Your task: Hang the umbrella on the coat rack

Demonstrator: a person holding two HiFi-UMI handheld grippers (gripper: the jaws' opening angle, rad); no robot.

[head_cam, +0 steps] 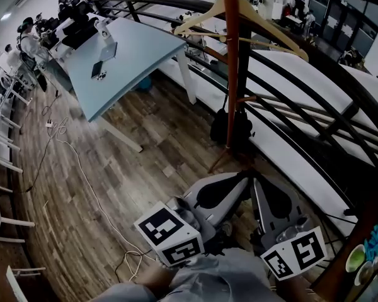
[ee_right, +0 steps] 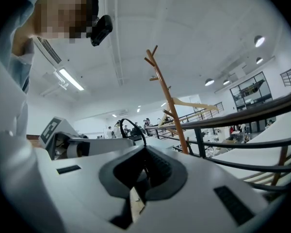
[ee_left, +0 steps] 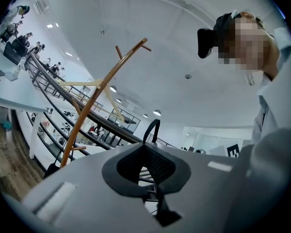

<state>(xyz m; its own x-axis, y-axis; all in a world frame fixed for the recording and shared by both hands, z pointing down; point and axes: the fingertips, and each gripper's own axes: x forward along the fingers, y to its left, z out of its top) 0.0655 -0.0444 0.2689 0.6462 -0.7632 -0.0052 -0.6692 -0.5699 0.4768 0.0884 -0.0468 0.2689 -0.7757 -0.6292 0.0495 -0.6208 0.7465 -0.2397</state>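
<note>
The wooden coat rack [head_cam: 232, 61] rises straight ahead of me, with a pale wooden hanger [head_cam: 264, 24] on it. Low on its pole hangs a black folded umbrella [head_cam: 222, 128]. The rack [ee_left: 94, 96] and the dark bundle [ee_left: 52, 168] also show in the left gripper view, and the rack [ee_right: 167, 101] in the right gripper view. My left gripper [head_cam: 239, 180] and right gripper [head_cam: 258, 184] sit close to my body, short of the rack. Their tips are near each other, both shut with nothing held. A thin black loop [ee_left: 153, 130] stands just past the jaw tips.
A curved black railing [head_cam: 302, 106] runs right behind the rack. A light-blue table [head_cam: 126, 61] with small devices stands to the left. White cables [head_cam: 82, 168] trail over the wood floor. People sit at desks far left [head_cam: 31, 36]. Green cups [head_cam: 359, 263] are at the bottom right.
</note>
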